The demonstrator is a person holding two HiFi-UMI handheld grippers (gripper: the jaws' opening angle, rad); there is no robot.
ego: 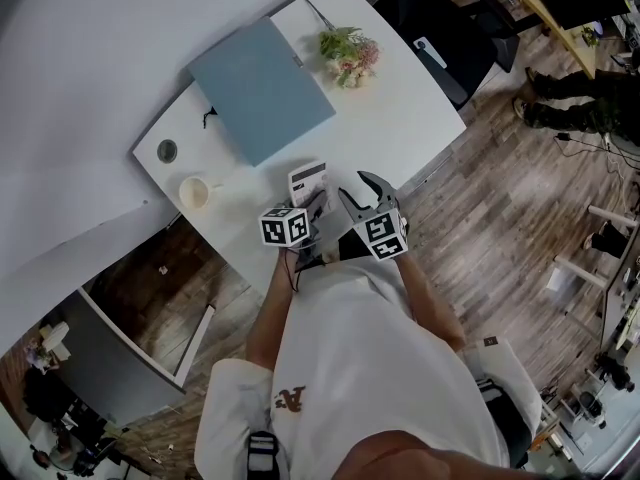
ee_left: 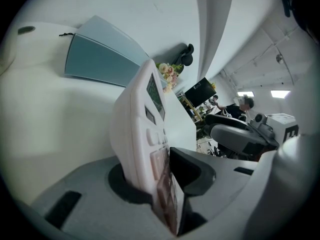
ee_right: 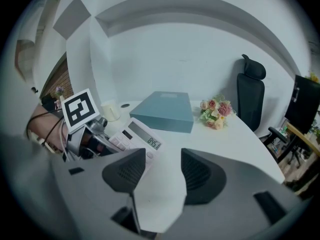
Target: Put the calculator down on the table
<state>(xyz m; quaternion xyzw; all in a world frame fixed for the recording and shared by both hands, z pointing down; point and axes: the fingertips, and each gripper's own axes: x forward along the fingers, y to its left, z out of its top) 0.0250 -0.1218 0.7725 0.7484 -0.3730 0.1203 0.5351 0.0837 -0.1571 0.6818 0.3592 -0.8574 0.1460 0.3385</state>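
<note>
The white calculator [ego: 308,180] rests on the white table [ego: 400,118] near its front edge, display end pointing away from me. My left gripper [ego: 315,206] is shut on its near end. In the left gripper view the calculator [ee_left: 142,129] stands on edge between the jaws, and the dark pad [ee_left: 192,169] lies against its keys. In the right gripper view the calculator [ee_right: 140,136] shows digits on its display. My right gripper [ego: 362,190] hovers just right of it, open, with only bare tabletop between its pads [ee_right: 200,176].
A blue-grey flat box [ego: 262,88] lies further back on the table. A small bunch of flowers [ego: 350,53] sits to its right and a white cup [ego: 195,190] near the left edge. A black office chair [ego: 440,38] stands beyond the far right corner.
</note>
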